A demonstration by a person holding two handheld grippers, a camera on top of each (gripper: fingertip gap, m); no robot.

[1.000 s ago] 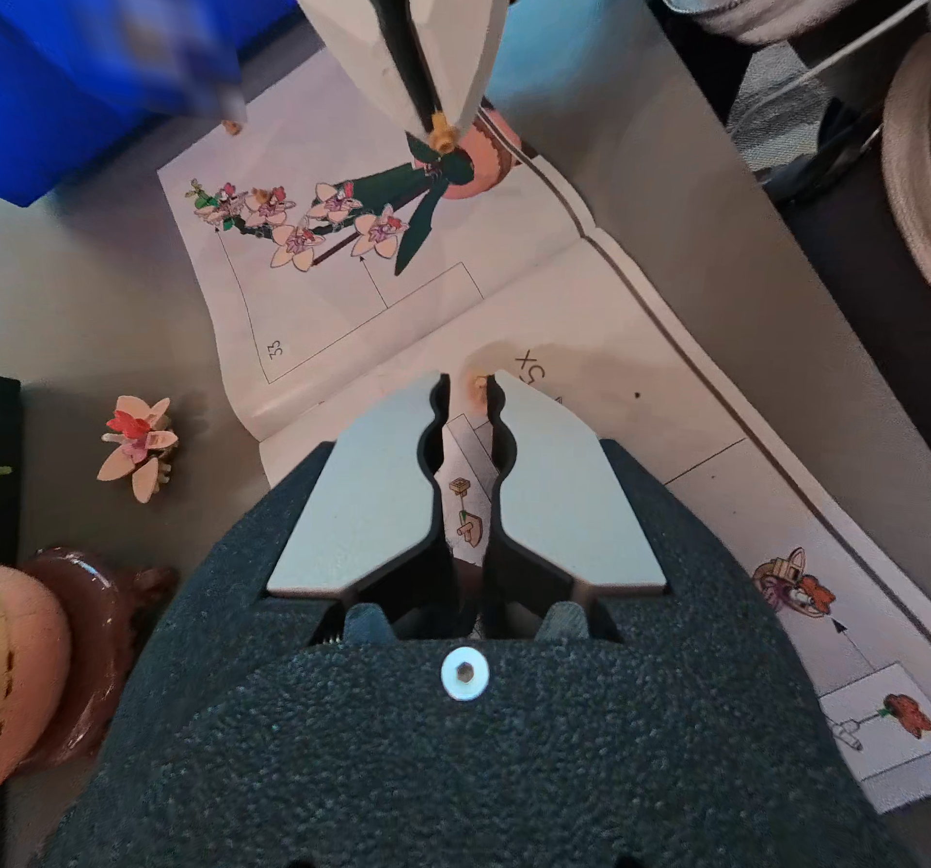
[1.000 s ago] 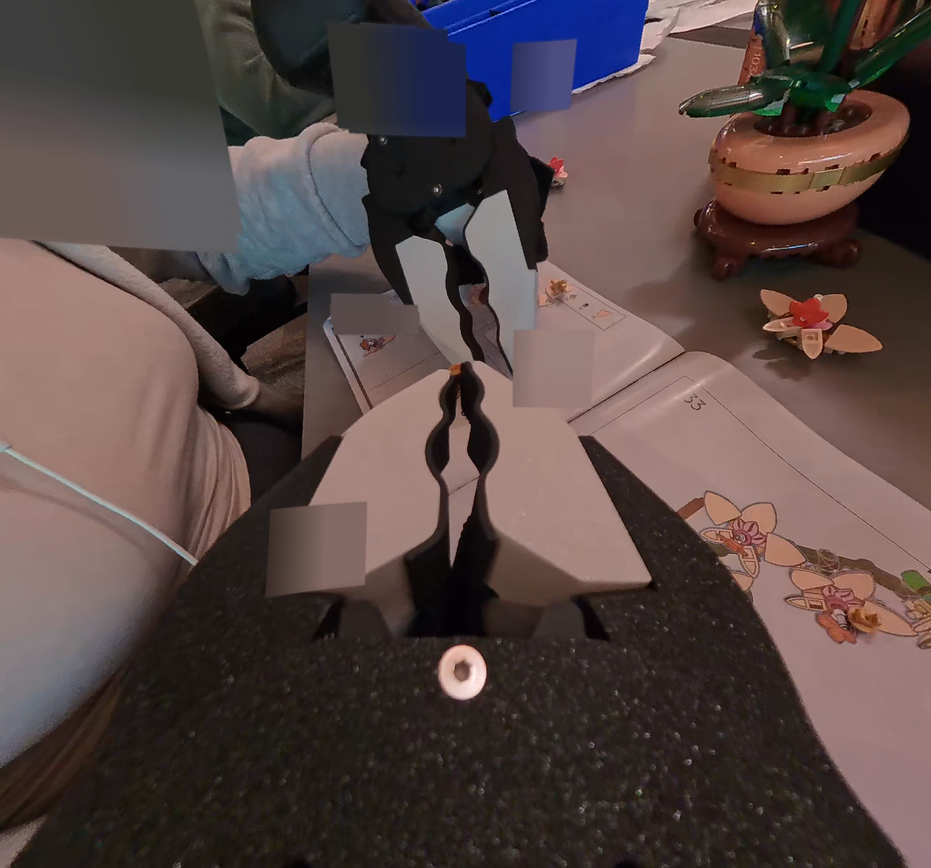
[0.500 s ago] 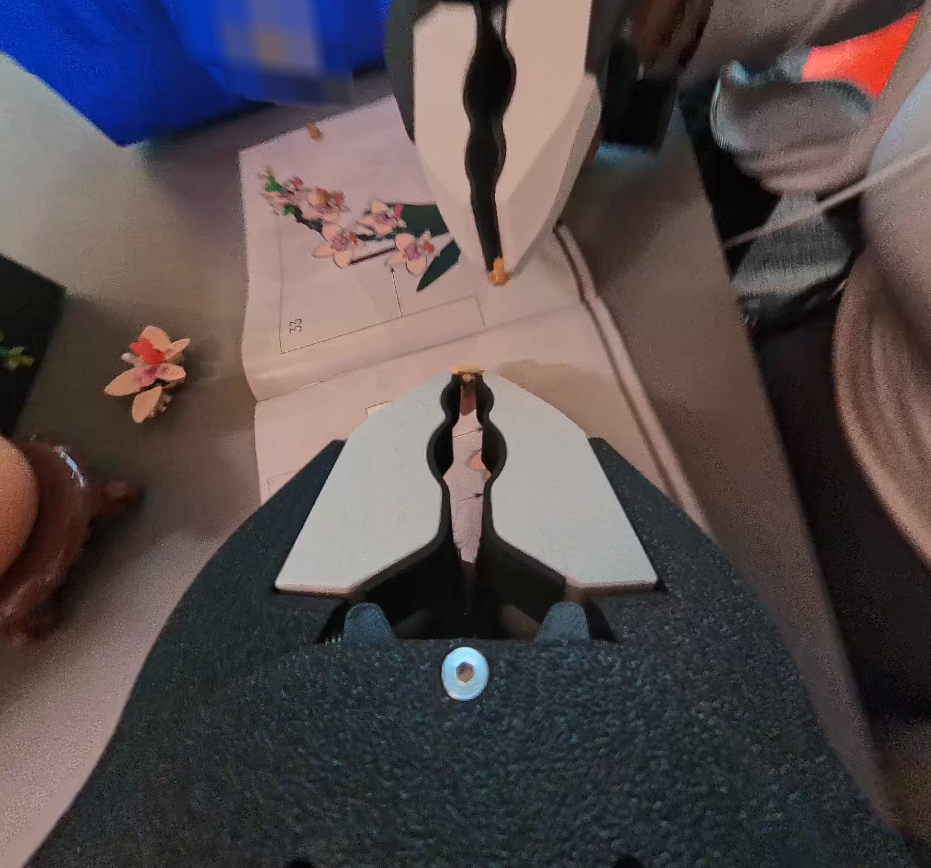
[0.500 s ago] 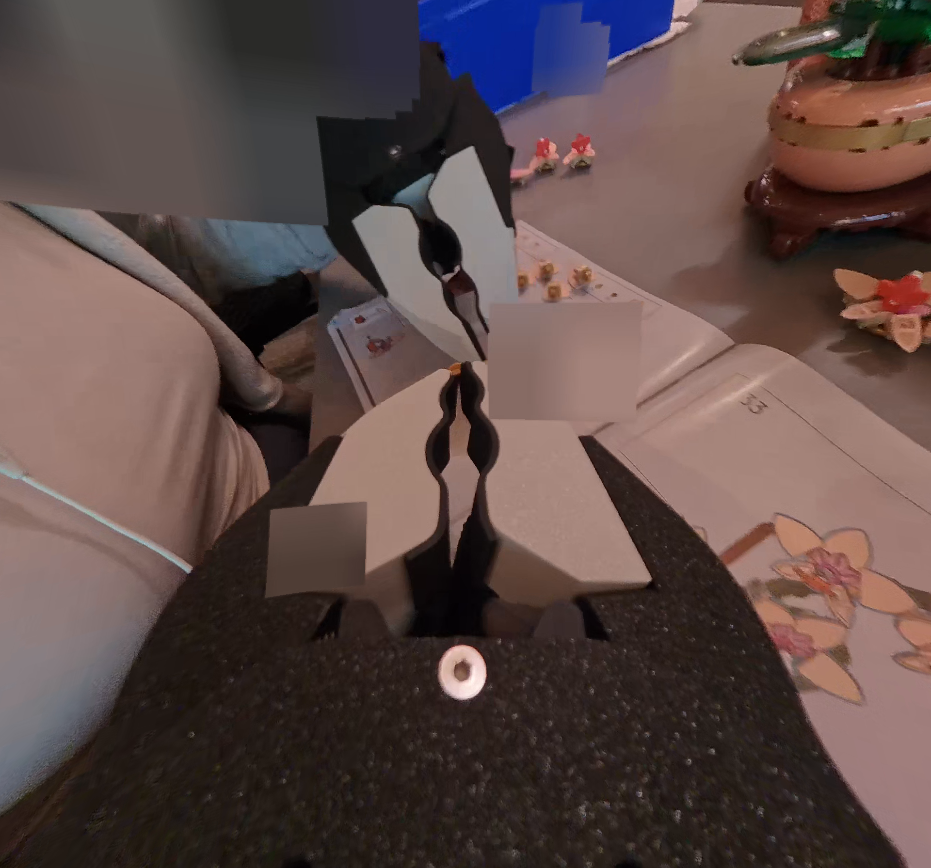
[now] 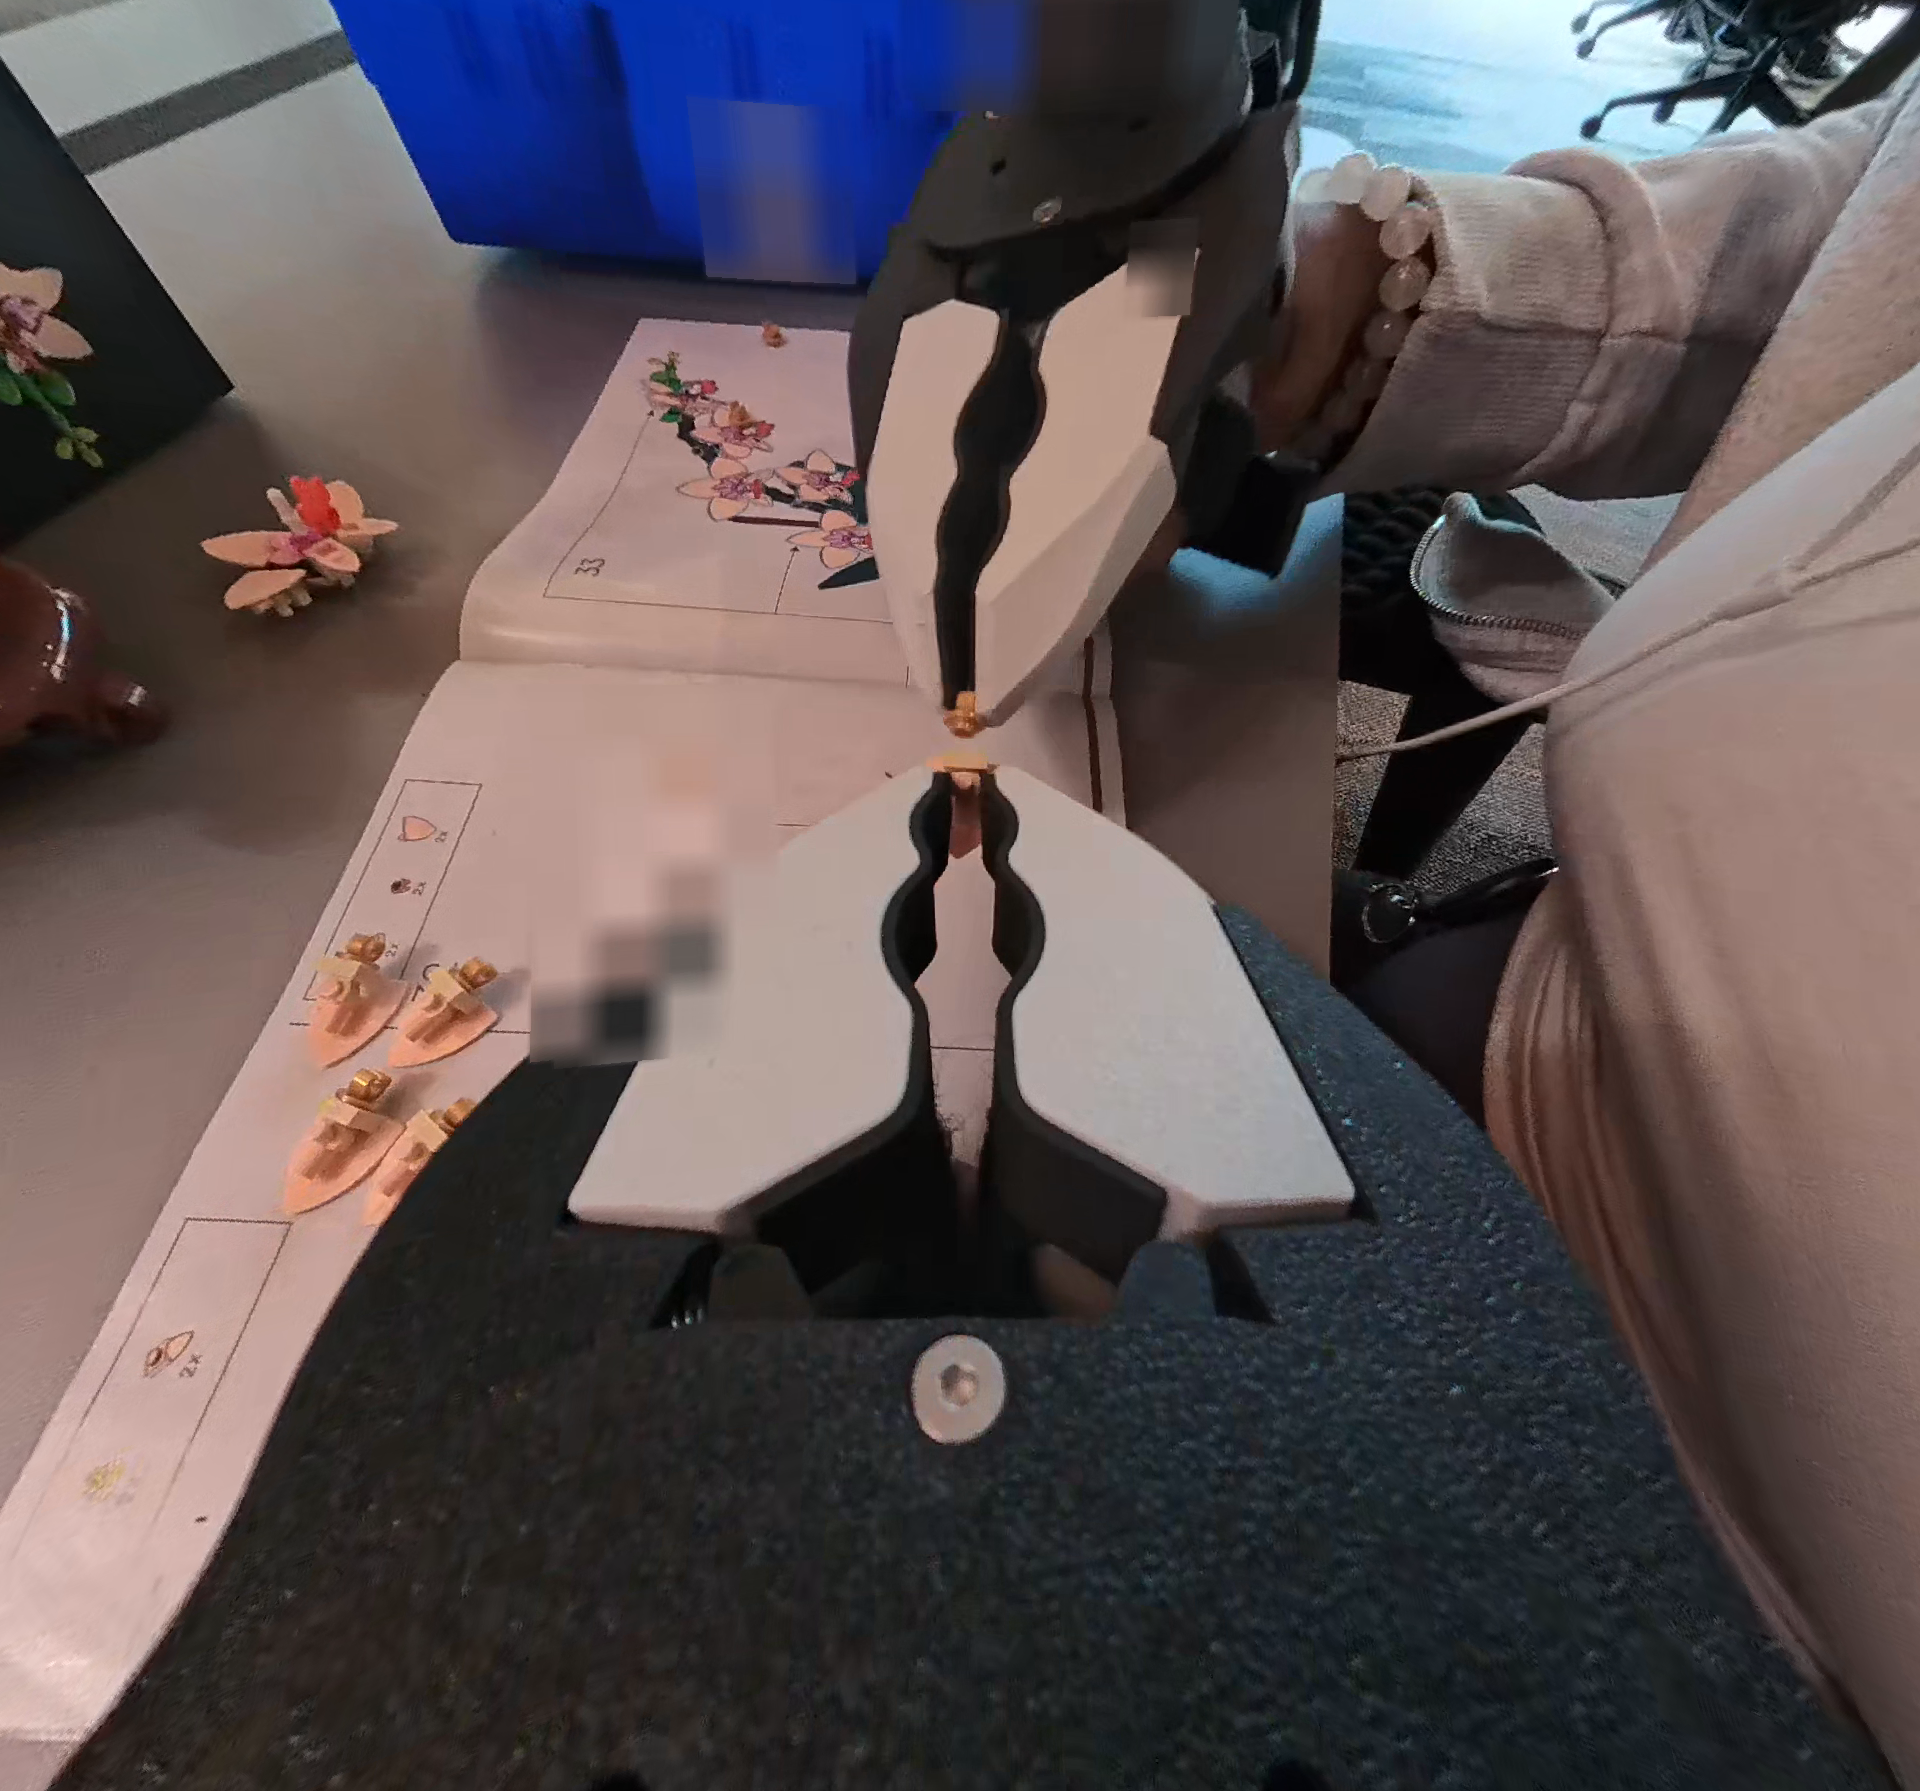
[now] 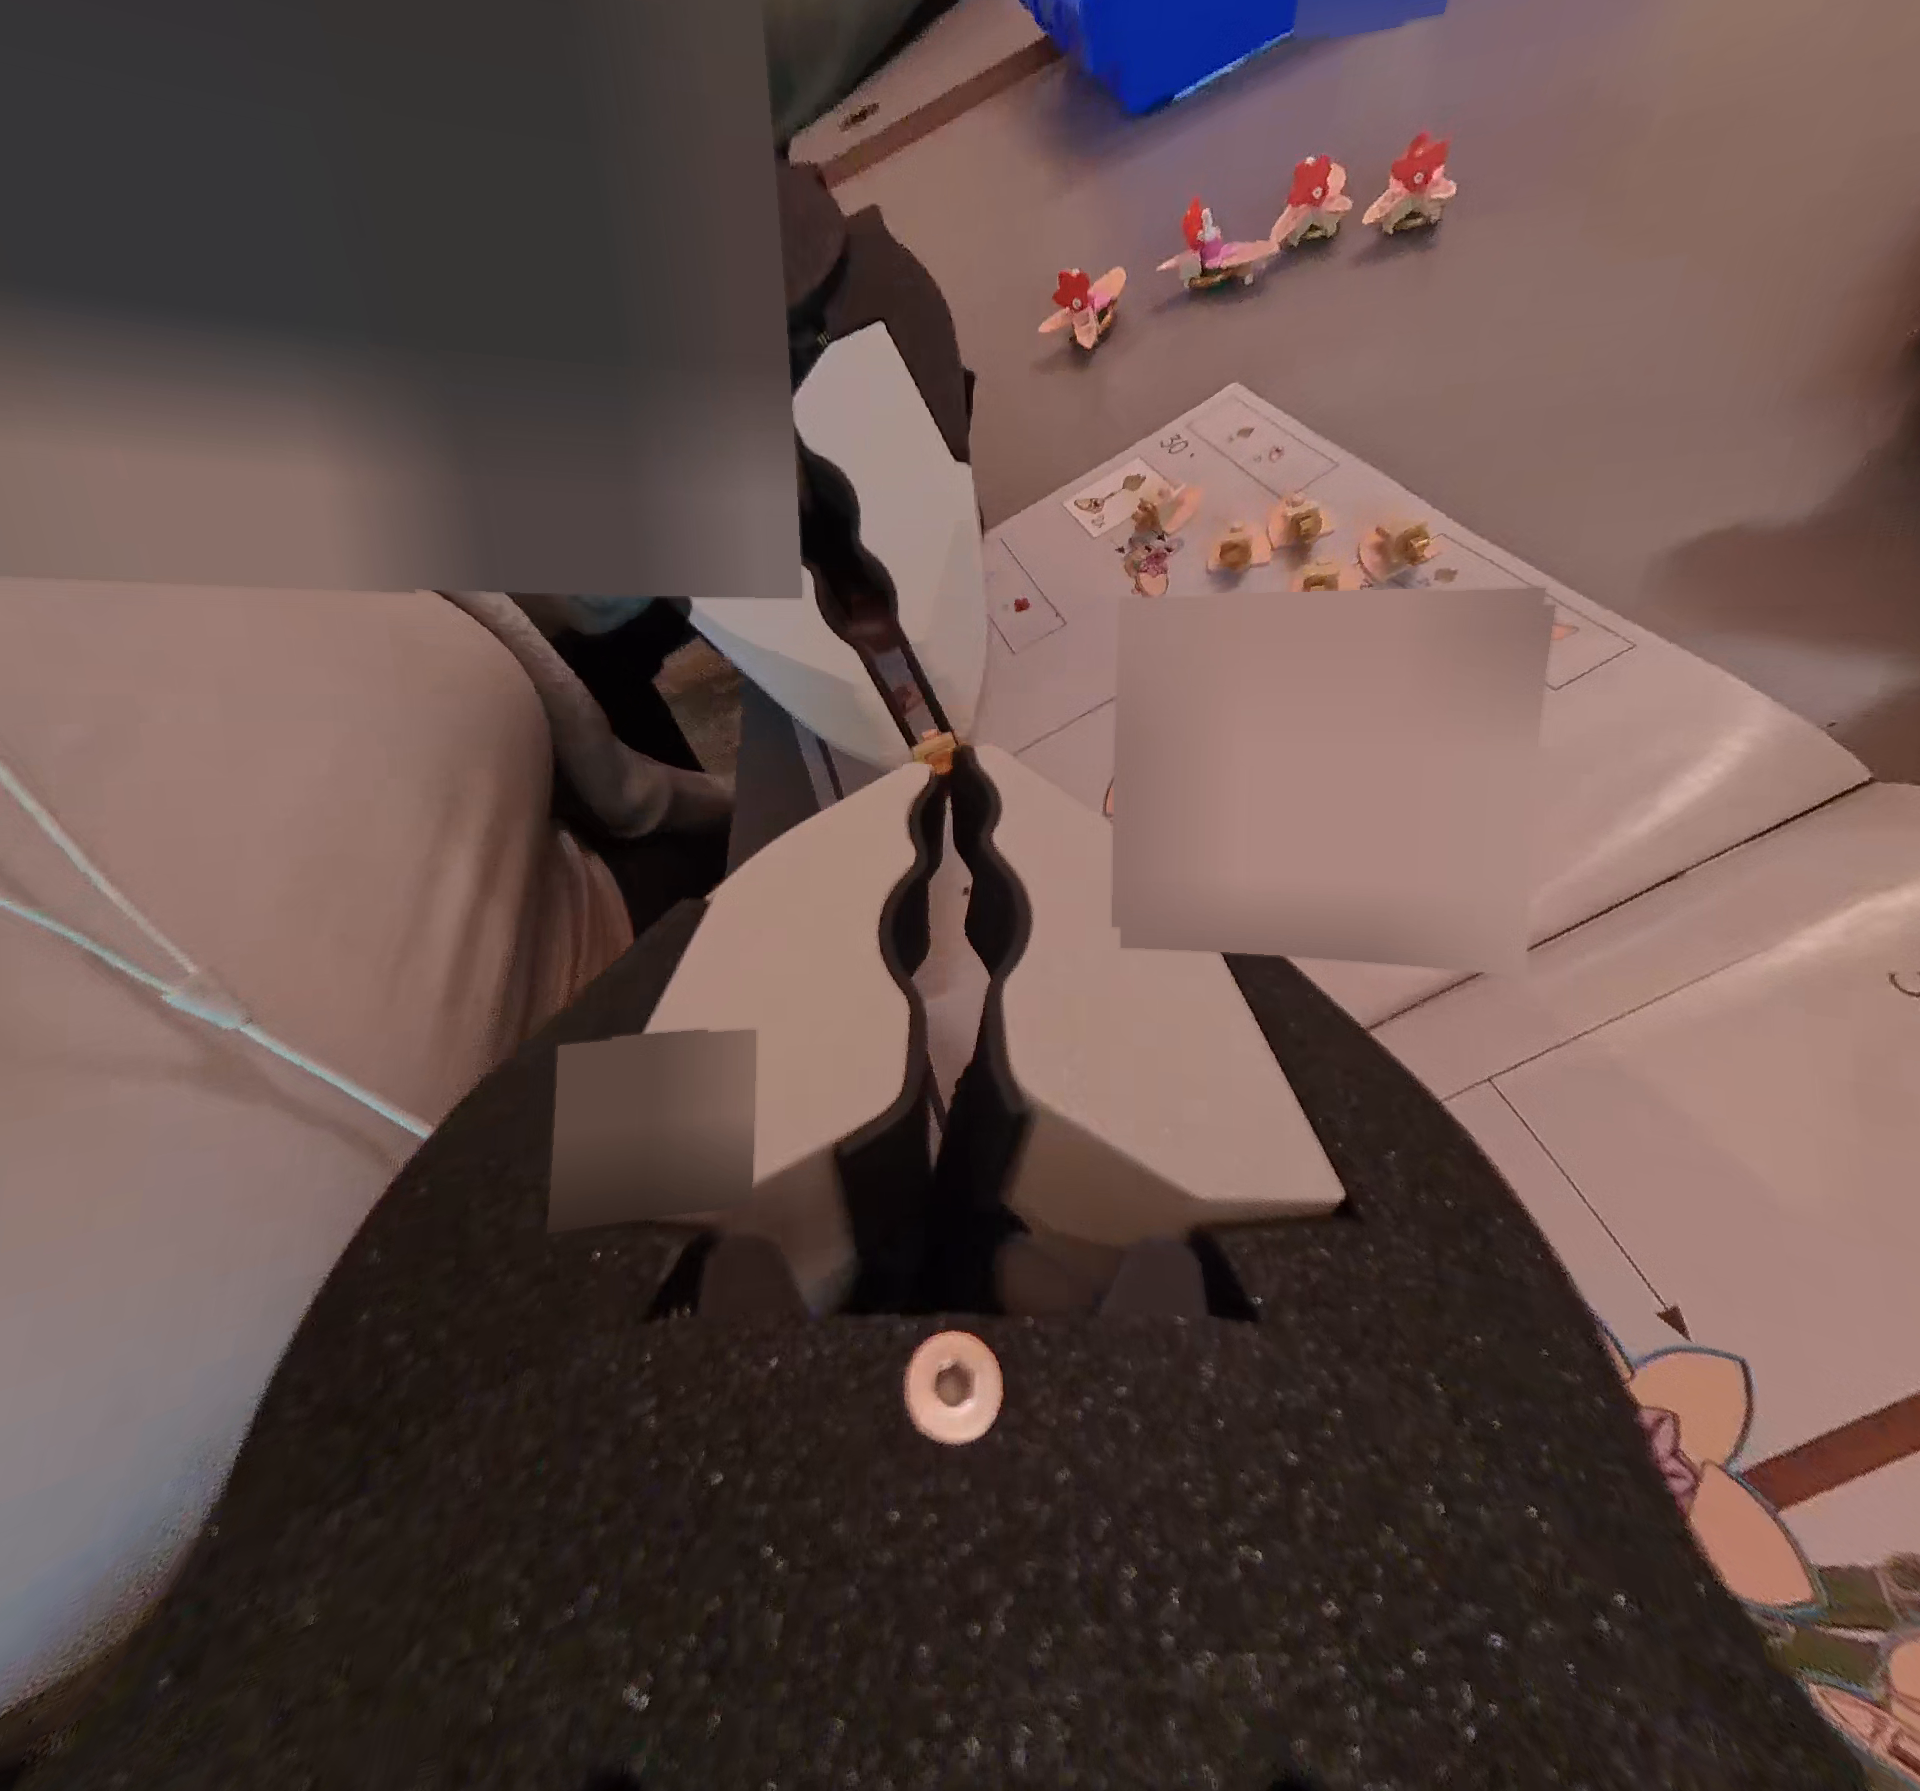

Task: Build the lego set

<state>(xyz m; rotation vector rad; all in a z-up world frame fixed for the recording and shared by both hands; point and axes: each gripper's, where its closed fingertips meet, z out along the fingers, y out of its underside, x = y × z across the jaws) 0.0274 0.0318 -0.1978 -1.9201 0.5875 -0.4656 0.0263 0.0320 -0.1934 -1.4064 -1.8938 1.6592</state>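
- the left gripper (image 5: 964, 777) is nearly closed and pinches a small petal piece (image 5: 964, 811) at its very tip. a tan top with a stud sticks out toward 12 o'clock.
- i think it holds the piece out at the tip so the stud is free for another part to push on.
- the right gripper (image 5: 964, 702) points down at it from 12 o'clock. it is pinched shut on a tiny gold pin (image 5: 963, 713).
- the pin and the stud are just apart, almost lined up. in the right wrist view the two tips look like they touch, so i cannot tell the gap for sure.
- both tips hang in the air above the booklet (image 5: 665, 733), near the table's edge at 3 o'clock. the person's lap is right past it, so a dropped pin could fall off.
- four done petals (image 5: 390, 1076) lie on the page at 8 o'clock, well apart.
- a finished flower (image 5: 296, 541) sits on the table at 10 o'clock, and four more flowers (image 6: 1247, 240) sit farther out.
- a blue bin (image 5: 623, 48) stands at 12 o'clock, behind the right gripper.
- there is open room all around the tips, so a small straight push looks safe.
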